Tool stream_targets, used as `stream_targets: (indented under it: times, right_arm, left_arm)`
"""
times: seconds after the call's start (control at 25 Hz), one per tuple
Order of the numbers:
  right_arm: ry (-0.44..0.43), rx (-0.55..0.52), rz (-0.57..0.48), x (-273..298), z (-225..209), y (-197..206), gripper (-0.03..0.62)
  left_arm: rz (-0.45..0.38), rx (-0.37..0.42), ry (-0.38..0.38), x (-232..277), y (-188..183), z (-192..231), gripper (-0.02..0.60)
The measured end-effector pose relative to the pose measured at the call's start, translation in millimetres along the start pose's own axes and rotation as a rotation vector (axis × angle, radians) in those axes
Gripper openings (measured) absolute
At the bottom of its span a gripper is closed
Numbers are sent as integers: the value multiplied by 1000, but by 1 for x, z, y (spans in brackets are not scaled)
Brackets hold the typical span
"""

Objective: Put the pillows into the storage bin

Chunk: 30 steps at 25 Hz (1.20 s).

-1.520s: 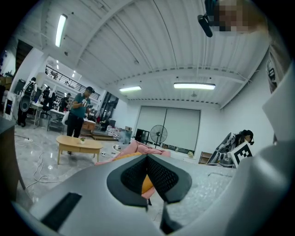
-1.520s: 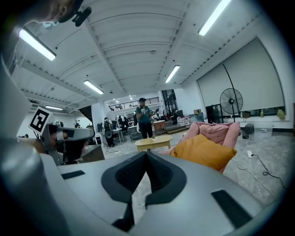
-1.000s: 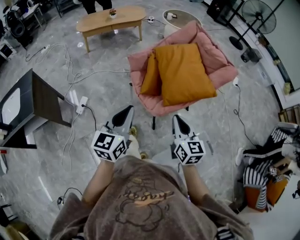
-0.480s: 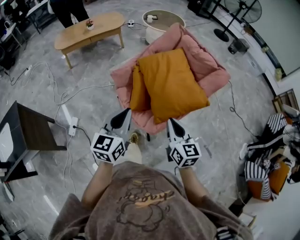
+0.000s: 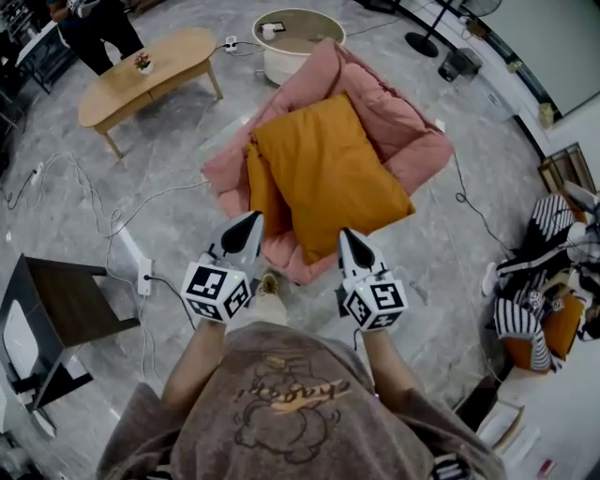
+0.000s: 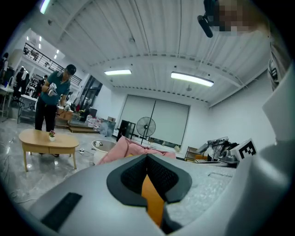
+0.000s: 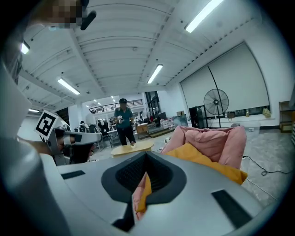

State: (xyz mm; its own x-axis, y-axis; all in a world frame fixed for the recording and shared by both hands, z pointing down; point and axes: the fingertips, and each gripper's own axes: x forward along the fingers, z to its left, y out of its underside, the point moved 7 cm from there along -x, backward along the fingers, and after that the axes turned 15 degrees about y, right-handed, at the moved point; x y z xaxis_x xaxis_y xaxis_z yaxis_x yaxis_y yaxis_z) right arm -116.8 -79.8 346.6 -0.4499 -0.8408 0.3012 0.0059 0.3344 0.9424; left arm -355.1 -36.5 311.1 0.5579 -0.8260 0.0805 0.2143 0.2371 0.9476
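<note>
Two orange pillows lie on a pink padded chair (image 5: 408, 127): a large one (image 5: 328, 173) flat on the seat and a smaller one (image 5: 262, 192) tucked on edge at its left. My left gripper (image 5: 251, 221) is shut and empty, its tip at the chair's front edge near the smaller pillow. My right gripper (image 5: 345, 235) is also shut and empty, just short of the large pillow's near corner. In the left gripper view orange pillow (image 6: 152, 198) shows past the closed jaws. The right gripper view shows the large pillow (image 7: 207, 162) on the pink chair (image 7: 209, 138).
A round pale tub (image 5: 295, 28) stands behind the chair. A wooden coffee table (image 5: 141, 75) with a person (image 5: 94, 28) beside it is far left. A dark side table (image 5: 66, 314), floor cables with a power strip (image 5: 145, 277), and striped cloth (image 5: 544, 291) lie around.
The chair and pillows have come nearer in the head view. Both grippers have advanced towards the chair's front edge and stay shut.
</note>
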Motion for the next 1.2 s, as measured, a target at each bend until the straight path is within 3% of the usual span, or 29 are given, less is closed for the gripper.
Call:
stream_targets:
  times: [0.16, 0.24, 0.44, 0.64, 0.88, 1.2]
  right_arm:
    - [18, -9, -2, 18, -8, -6, 0]
    - [25, -7, 0, 28, -11, -8, 44]
    - [25, 18, 25, 56, -19, -8, 115]
    - [-6, 40, 64, 86, -29, 2, 257]
    - [-27, 8, 166, 122, -46, 23, 454]
    - [47, -17, 274, 178, -105, 53, 495]
  left_arm:
    - [11, -11, 28, 18, 1, 14, 2]
    - [10, -36, 47, 28, 2, 21, 6]
    - [29, -85, 77, 56, 7, 43, 105]
    - [67, -123, 91, 82, 18, 71, 209]
    - [87, -265, 123, 114, 47, 102, 394]
    - [188, -366, 112, 161, 108, 142, 433]
